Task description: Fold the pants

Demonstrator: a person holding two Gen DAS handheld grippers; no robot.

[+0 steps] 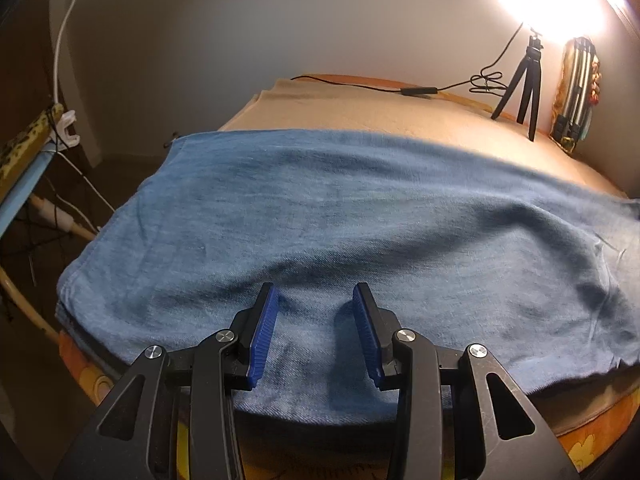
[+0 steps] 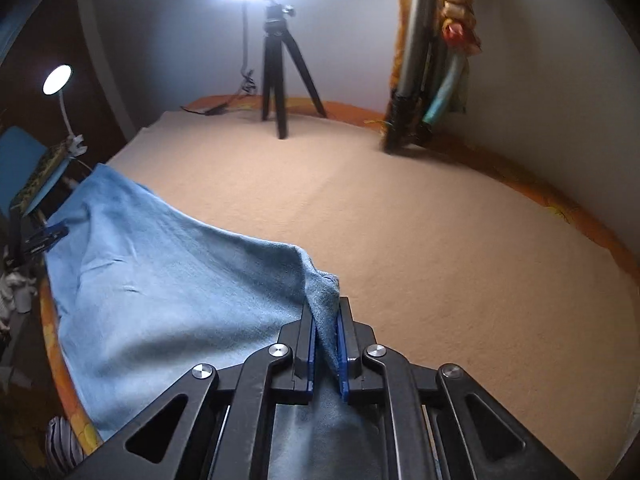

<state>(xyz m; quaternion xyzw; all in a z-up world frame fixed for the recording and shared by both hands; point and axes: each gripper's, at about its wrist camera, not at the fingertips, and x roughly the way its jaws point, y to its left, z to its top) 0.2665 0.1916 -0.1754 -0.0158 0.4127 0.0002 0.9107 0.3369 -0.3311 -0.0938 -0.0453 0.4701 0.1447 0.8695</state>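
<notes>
The blue pants (image 1: 340, 216) lie spread over the near part of a bed covered by a beige blanket (image 1: 360, 116). In the left wrist view my left gripper (image 1: 316, 300) hovers over the near edge of the cloth, its blue pads apart with nothing pinched between them. In the right wrist view my right gripper (image 2: 325, 312) is shut on a raised corner of the pants (image 2: 160, 280), and the fabric tents up from the bed into its pads. The left gripper (image 2: 44, 240) shows small at the far left of that view.
A black tripod (image 2: 280, 76) with a ring light stands at the back of the bed, its cable (image 1: 420, 90) running along the wall. A folded bundle of poles and cloth (image 2: 432, 60) leans in the corner. A clip lamp (image 1: 64, 40) is off the bed's left side.
</notes>
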